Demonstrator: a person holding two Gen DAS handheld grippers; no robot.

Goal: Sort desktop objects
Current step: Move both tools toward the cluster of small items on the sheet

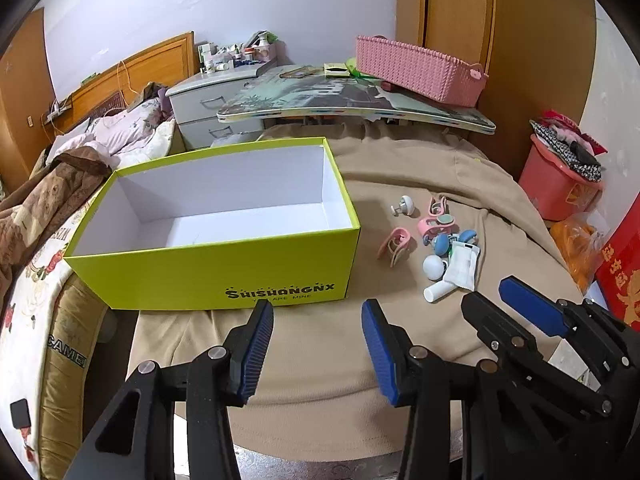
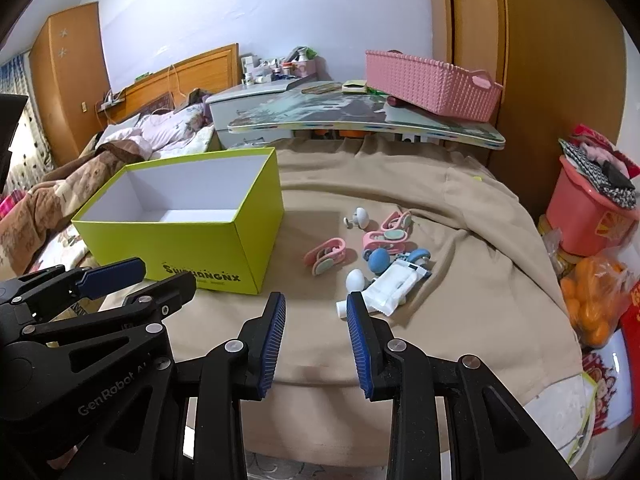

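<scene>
An open yellow-green box (image 1: pixel 216 272) (image 2: pixel 192 248) with an empty white inside stands on the beige cloth. To its right lies a cluster of small items: pink clips (image 1: pixel 394 244) (image 2: pixel 326 258), a white knob hook (image 1: pixel 404 204) (image 2: pixel 360 216), a blue knob (image 1: pixel 442 244) (image 2: pixel 378 261), a white ball (image 1: pixel 434 267) (image 2: pixel 355 279), a white sachet (image 1: pixel 464 264) (image 2: pixel 394 286) and a white tube (image 1: pixel 438 292) (image 2: pixel 342 308). My left gripper (image 1: pixel 318 320) (image 2: pixel 160 276) hovers open and empty before the box's front right corner. My right gripper (image 2: pixel 316 308) (image 1: pixel 500 300) is open and empty just short of the tube.
A pink woven basket (image 1: pixel 420 68) (image 2: pixel 432 84) rests on a picture board (image 1: pixel 320 100) behind the cloth. A red bucket (image 1: pixel 556 188) of fabric and a bag of oranges (image 2: pixel 592 304) stand at the right. A bed with blankets (image 1: pixel 60 184) lies left of the box.
</scene>
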